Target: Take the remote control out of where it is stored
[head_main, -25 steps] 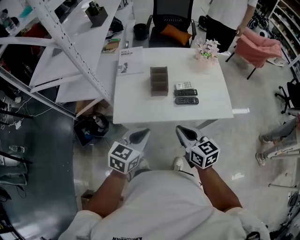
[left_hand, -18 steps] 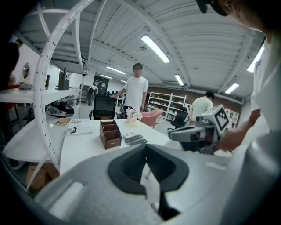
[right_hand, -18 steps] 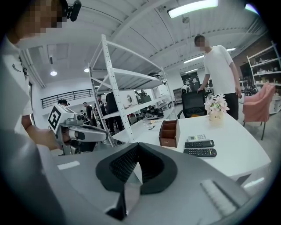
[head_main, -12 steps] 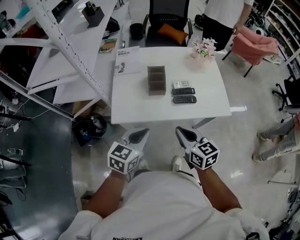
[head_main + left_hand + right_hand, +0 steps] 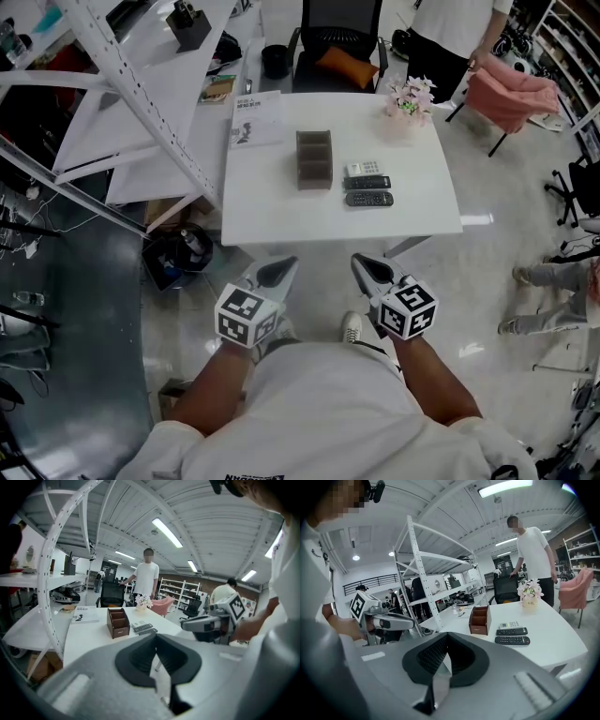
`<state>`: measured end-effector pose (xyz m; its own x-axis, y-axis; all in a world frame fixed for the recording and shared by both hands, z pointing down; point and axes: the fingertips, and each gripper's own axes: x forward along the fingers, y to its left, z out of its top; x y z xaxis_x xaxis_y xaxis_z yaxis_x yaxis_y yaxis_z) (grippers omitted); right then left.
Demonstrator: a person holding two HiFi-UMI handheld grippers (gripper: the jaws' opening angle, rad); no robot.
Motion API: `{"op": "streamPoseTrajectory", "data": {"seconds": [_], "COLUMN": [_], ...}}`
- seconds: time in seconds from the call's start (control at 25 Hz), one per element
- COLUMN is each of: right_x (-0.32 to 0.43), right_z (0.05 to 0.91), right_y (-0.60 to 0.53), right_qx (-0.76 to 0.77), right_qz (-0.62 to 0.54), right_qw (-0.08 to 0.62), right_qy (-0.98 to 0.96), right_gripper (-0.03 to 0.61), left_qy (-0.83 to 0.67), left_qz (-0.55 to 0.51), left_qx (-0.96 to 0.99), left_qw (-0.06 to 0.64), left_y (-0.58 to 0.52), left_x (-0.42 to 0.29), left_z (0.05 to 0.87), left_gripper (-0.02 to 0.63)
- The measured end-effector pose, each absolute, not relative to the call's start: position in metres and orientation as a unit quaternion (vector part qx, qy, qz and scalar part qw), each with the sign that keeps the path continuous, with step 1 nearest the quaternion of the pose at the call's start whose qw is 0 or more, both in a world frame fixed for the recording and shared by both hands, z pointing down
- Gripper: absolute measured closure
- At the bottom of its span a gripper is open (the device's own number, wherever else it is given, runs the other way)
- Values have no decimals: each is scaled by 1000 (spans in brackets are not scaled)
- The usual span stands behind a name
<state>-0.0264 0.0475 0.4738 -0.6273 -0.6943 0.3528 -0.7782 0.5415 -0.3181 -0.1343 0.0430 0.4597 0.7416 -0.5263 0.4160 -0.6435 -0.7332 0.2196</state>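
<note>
The table (image 5: 281, 214) stands ahead of me. The brown storage box (image 5: 315, 160) sits upright near its middle and looks empty. I hold my left gripper (image 5: 278, 272) and right gripper (image 5: 369, 269) back off the near edge, both jaws pressed together on nothing, since I judge the job done. The remote control (image 5: 368, 199) lies flat just beside the box, toward the right edge, 1 more behind it. Since a second ago my grippers match; only a bystander's legs shifted.

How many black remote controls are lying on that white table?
2 black remotes, both right of the brown organizer: one beside the white keypad, the other nearer the camera.
</note>
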Motion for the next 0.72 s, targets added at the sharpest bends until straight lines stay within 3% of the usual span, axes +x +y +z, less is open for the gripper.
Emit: {"op": "streamPoseTrajectory", "data": {"seconds": [0.72], "right_x": [-22], "right_z": [477], "right_y": [49], "right_qx": [419], "right_qz": [228], "right_qw": [94], "right_qy": [-874], "right_gripper": [573], "left_qy": [-320], "left_qz": [165], "left_qx": [916], "left_qw": [176], "left_y": [44], "left_x": [-130], "left_z": [460], "left_gripper": [611]}}
